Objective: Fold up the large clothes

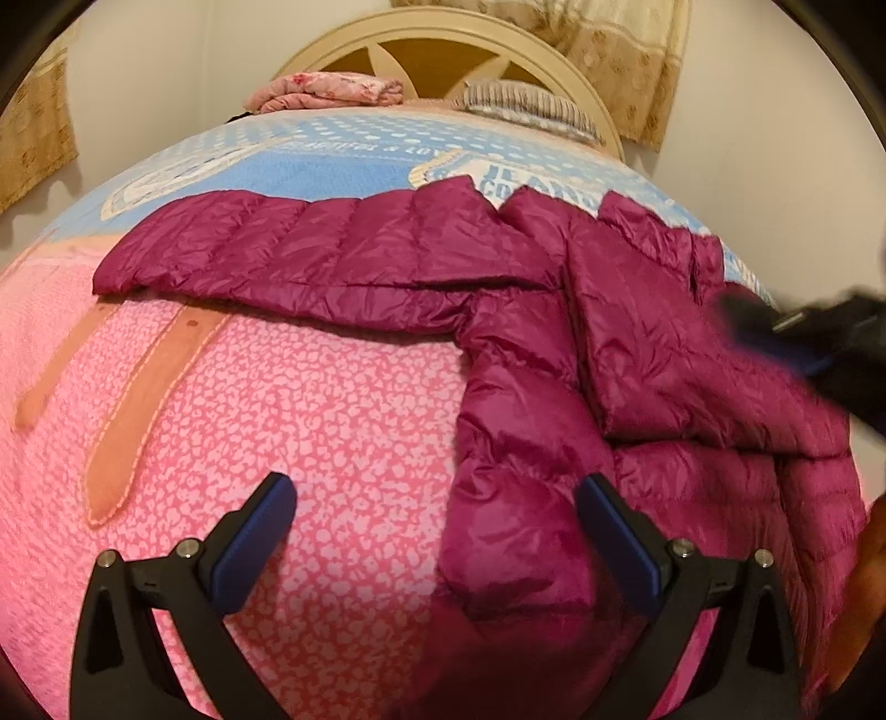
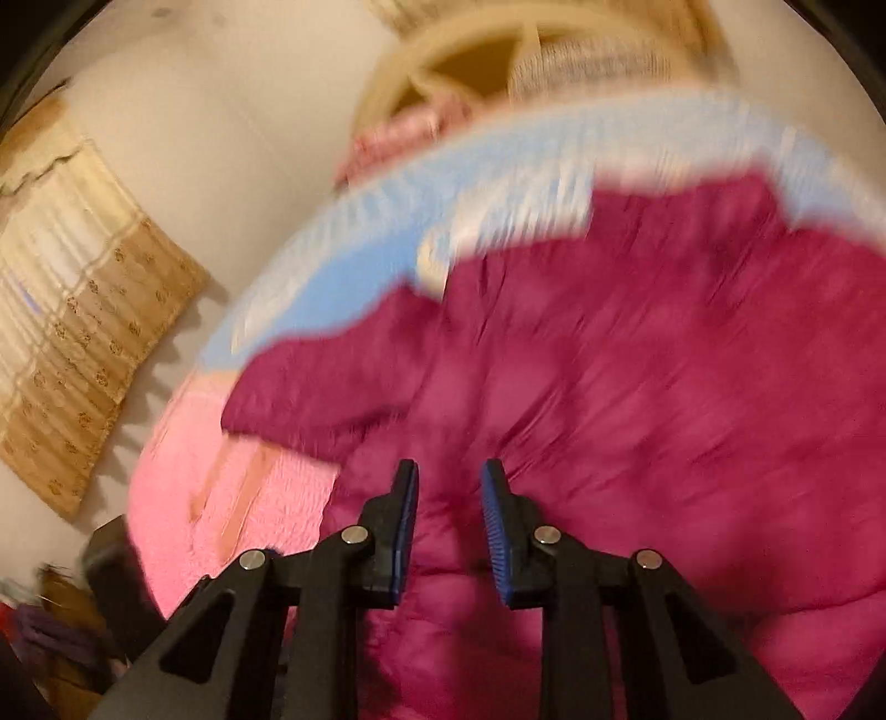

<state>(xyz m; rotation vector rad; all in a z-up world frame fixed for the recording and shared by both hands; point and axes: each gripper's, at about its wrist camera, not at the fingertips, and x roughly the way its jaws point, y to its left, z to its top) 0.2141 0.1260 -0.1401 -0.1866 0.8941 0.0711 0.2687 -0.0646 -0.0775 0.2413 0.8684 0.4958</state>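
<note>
A magenta quilted puffer jacket (image 1: pixel 581 332) lies on the bed, one sleeve stretched out to the left (image 1: pixel 266 249), the other side folded over the body. My left gripper (image 1: pixel 437 498) is wide open and empty, held above the jacket's lower left edge and the pink bedspread. My right gripper (image 2: pixel 449 487) hovers over the jacket (image 2: pixel 637 387) with a narrow gap between its jaws and nothing between them; that view is blurred. The right gripper also shows in the left wrist view (image 1: pixel 797 332), over the jacket's right side.
The bed has a pink patterned spread (image 1: pixel 277 415) near me and a blue one (image 1: pixel 332 160) further back. Folded pink cloth (image 1: pixel 326 91) and a grey pillow (image 1: pixel 531 105) lie by the cream headboard (image 1: pixel 443 27). Curtains (image 2: pixel 83 332) hang at both sides.
</note>
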